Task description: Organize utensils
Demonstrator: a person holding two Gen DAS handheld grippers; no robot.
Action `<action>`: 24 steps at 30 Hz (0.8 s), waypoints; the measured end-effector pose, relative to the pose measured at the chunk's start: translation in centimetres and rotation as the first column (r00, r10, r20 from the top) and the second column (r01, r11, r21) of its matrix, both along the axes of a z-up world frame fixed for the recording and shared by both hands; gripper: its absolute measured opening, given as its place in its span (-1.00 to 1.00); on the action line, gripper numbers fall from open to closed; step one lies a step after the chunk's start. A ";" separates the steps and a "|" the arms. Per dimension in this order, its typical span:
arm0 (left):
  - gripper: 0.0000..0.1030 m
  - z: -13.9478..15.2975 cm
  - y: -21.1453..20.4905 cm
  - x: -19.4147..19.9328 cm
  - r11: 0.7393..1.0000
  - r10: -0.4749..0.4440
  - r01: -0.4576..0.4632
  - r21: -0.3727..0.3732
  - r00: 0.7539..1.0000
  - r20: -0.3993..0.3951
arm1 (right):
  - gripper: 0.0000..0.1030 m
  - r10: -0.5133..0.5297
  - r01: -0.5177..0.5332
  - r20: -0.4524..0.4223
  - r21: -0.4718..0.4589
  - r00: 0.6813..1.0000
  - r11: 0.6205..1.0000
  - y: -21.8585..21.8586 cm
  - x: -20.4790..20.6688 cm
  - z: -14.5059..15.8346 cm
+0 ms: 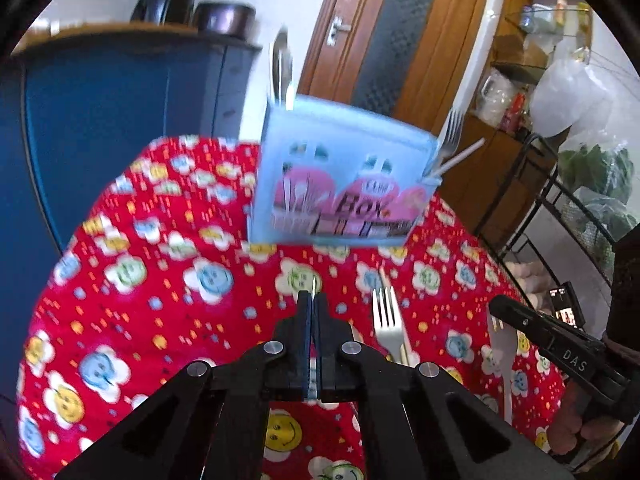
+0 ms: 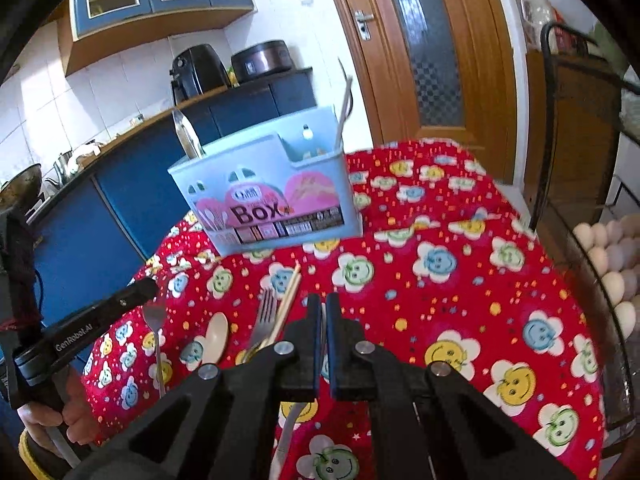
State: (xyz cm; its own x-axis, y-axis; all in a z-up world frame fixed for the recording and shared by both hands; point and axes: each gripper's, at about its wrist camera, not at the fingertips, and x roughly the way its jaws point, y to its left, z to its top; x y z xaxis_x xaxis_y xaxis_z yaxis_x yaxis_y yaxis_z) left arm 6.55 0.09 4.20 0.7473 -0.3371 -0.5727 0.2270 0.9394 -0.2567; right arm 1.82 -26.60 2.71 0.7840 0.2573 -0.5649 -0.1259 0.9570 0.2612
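Observation:
A light blue utensil box [image 1: 344,184] marked "Box" stands at the far side of the red flowered tablecloth [image 1: 160,288]; it also shows in the right wrist view [image 2: 272,196]. Spoons [image 1: 281,68] and a fork [image 1: 450,136] stick out of it. My left gripper [image 1: 313,300] is shut on a thin metal utensil whose tip shows between the fingers. My right gripper [image 2: 323,304] is shut on a thin metal utensil; its handle [image 2: 288,432] hangs below. On the cloth lie a fork [image 2: 264,316], chopsticks [image 2: 288,300], a beige spoon [image 2: 216,338] and a small metal spoon [image 2: 155,320].
Blue kitchen cabinets [image 2: 132,184] stand behind the table on the left, a wooden door [image 2: 432,48] behind it. A black wire rack [image 1: 560,216] with bags stands on the right. Eggs [image 2: 612,264] lie at the right edge.

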 end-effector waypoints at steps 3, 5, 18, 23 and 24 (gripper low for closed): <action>-0.98 1.3 0.3 -0.5 1.000 0.012 -0.012 -0.003 0.999 0.051 | -0.93 -0.008 0.009 0.043 -0.014 0.999 1.000 0.0 -0.4 1.1; -0.98 2.1 0.6 -0.7 1.000 0.022 -0.021 -0.009 0.997 0.080 | -0.93 -0.018 0.019 0.067 -0.024 0.998 1.000 0.2 -0.6 1.7; -0.98 6.8 1.6 -0.4 0.998 0.058 -0.053 -0.027 0.973 0.223 | -0.93 -0.053 0.065 0.187 -0.059 0.981 0.996 -0.4 -0.4 6.0; -0.98 8.5 1.5 0.0 0.998 0.063 -0.061 -0.016 0.961 0.271 | -0.93 -0.058 0.078 0.222 -0.082 0.973 0.994 -0.3 0.2 7.4; -0.98 8.9 1.5 0.2 0.998 0.064 -0.063 -0.012 0.958 0.280 | -0.93 -0.059 0.081 0.229 -0.088 0.972 0.993 -0.4 0.5 7.7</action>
